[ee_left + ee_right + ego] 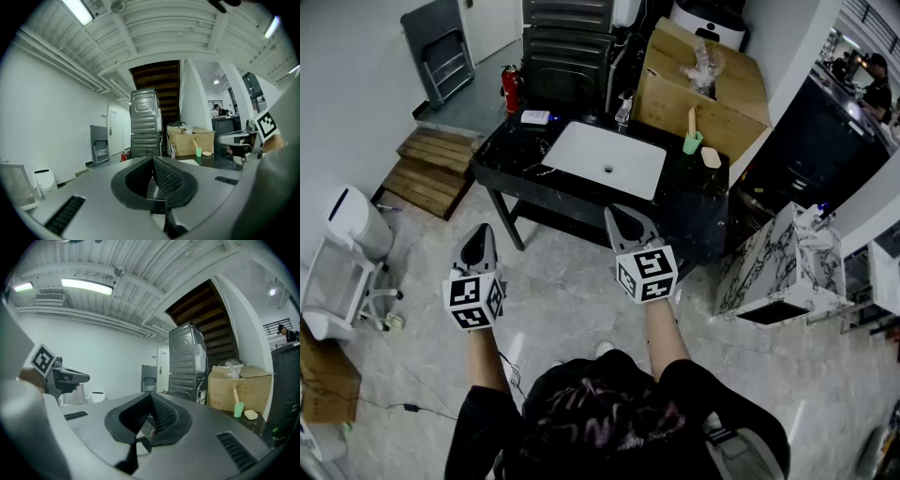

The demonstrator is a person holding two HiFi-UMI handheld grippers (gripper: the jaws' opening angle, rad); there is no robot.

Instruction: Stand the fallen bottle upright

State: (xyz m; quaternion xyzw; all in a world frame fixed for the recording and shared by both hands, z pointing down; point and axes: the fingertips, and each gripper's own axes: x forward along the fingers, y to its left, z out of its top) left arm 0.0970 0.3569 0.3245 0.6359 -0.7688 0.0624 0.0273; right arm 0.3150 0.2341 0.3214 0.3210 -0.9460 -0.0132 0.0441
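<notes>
Bottle [534, 117] lies flat on the far left corner of the black counter [694, 202], just beyond the white sink [581, 150] set into the top. We hold both grippers level on the near side of the counter, well apart from the bottle. The whole sink lies between them and it.

The right gripper [615, 212] reaches just over the counter's near edge. The left gripper [482, 231] hangs over the floor off the near left corner. Each has its jaws drawn together to a point with nothing between them. The left gripper view [153, 158] and the right gripper view [150, 394] both show the ribbed pads meeting at the tip.

A big cardboard box [712, 94] stands at the counter's far right. A green cup [693, 141] with a stick in it stands on the counter in front of the box. A small clear upright container [623, 111] stands behind the sink.

In both gripper views the gripper's own grey body covers most of the counter top, and we cannot find the bottle there. Only the head view shows it, and there it is very small.

It looks pale, whitish with a touch of blue, short and lying lengthwise along the counter's back edge. We cannot make out its cap, its label or which way its neck points.
</notes>
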